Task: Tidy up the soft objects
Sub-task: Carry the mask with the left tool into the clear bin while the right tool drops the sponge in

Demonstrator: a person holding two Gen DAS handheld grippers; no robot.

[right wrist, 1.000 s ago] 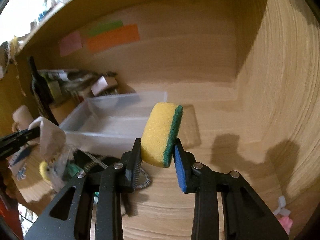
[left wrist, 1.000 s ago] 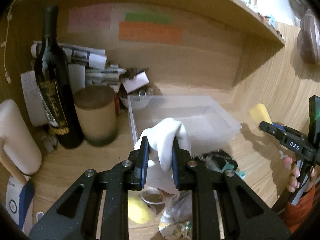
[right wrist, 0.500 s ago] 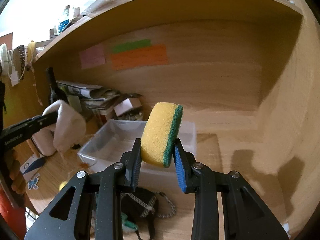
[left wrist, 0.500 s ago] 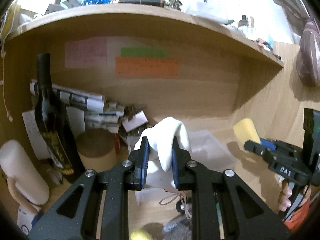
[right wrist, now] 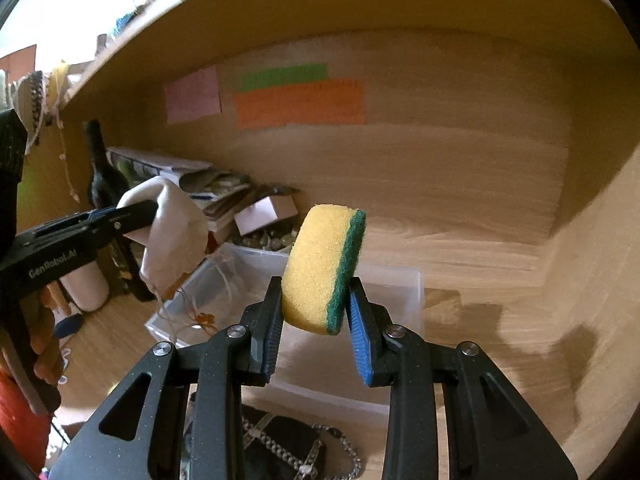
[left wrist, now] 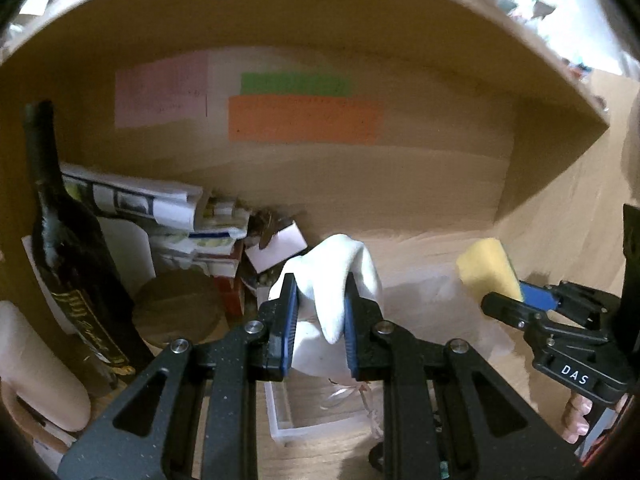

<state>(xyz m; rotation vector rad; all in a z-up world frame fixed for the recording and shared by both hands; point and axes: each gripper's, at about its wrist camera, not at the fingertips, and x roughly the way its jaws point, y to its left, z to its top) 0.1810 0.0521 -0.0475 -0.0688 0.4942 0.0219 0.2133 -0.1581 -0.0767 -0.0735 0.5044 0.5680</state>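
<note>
With the left gripper (left wrist: pixel 319 312) clamping the white cloth (left wrist: pixel 340 276) and the right gripper (right wrist: pixel 314 322) pinching the sponge (right wrist: pixel 324 268), lower both above the clear bin (right wrist: pixel 396 292) before releasing the 2 items.

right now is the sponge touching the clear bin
Apart. The right wrist view shows the sponge held up in the right tongs, with the clear bin lower down behind it and open air under the sponge.

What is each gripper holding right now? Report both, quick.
Left gripper: shut on the white cloth.
Right gripper: shut on the yellow-green sponge.
</note>
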